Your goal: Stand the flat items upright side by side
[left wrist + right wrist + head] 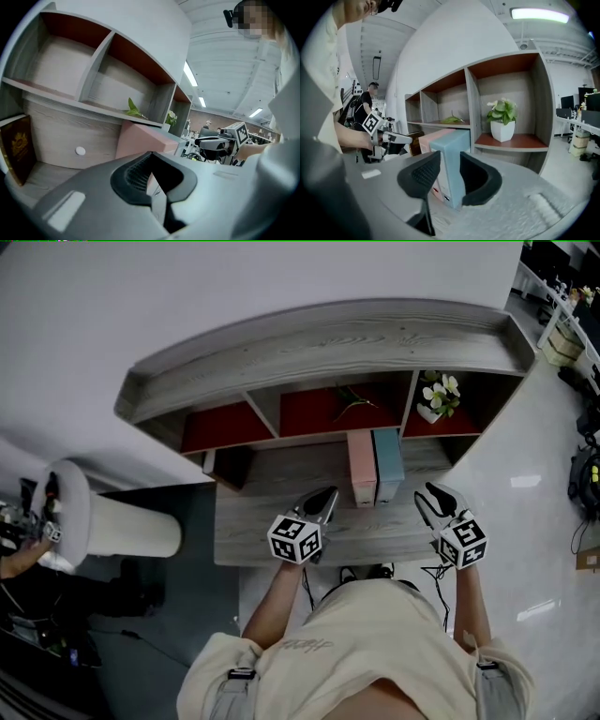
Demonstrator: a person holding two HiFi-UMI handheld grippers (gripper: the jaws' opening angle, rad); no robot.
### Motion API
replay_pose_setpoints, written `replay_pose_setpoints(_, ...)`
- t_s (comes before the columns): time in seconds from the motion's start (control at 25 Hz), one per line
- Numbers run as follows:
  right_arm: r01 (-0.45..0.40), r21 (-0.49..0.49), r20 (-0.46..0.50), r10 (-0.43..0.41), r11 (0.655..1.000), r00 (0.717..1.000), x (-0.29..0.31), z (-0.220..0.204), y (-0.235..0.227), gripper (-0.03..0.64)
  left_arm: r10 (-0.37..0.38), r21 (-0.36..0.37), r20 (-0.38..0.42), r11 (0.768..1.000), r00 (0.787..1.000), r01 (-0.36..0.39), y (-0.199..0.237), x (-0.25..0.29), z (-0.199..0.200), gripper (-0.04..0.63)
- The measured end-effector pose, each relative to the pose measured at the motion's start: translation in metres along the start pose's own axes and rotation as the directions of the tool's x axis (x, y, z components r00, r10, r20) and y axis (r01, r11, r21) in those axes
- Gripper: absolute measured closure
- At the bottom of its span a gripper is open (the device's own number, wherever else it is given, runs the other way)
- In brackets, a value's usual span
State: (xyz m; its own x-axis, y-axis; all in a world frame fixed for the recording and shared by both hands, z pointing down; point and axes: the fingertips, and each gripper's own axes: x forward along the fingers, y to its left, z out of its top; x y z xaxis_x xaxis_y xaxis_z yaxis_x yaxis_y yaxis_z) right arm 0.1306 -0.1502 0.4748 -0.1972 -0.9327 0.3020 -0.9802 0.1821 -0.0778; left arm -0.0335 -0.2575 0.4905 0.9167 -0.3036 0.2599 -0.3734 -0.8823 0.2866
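Leftward, bare desk [253, 521] beyond pink box [361, 468]

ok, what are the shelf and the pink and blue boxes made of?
Shelf: likely laminated board with a matte finish; grey wood grain runs across its top and desk. Pink box and blue box: probably card or plastic, matte; flat even colour and crisp edges, can't tell which.
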Motion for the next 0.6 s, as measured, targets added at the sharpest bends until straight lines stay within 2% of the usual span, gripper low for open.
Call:
replay_pose_setpoints(0.12,0.011,-0.038,0.033,-0.010,0.999,0.999,-0.005,0.018,0.000,0.555,0.023,0.024,0.023,0.999,0.999,-0.024,-0.001,-0.003,0.019,0.583)
replay_pose_setpoints(0.24,0.010,-0.048,0.060,-0.007,0.999,0.998,-0.006,0.037,-0.002,0.615,0.077,0.056,0.010,0.995,0.997,-0.077,-0.001,-0.004,0.039,0.583)
replay_pose_setpoints(0.36,0.005,-0.034,0.090,-0.002,0.999,0.996,-0.006,0.053,-0.004,0.615,0.089,0.070,0.029,0.993,0.996,-0.091,-0.005,-0.007,0.063,0.583)
replay_pose_setpoints(0.6,0.048,-0.042,0.176,-0.039,0.998,0.984,-0.014,0.094,-0.014,0.615,0.112,0.119,0.112,0.985,0.987,-0.126,-0.014,-0.010,0.109,0.583)
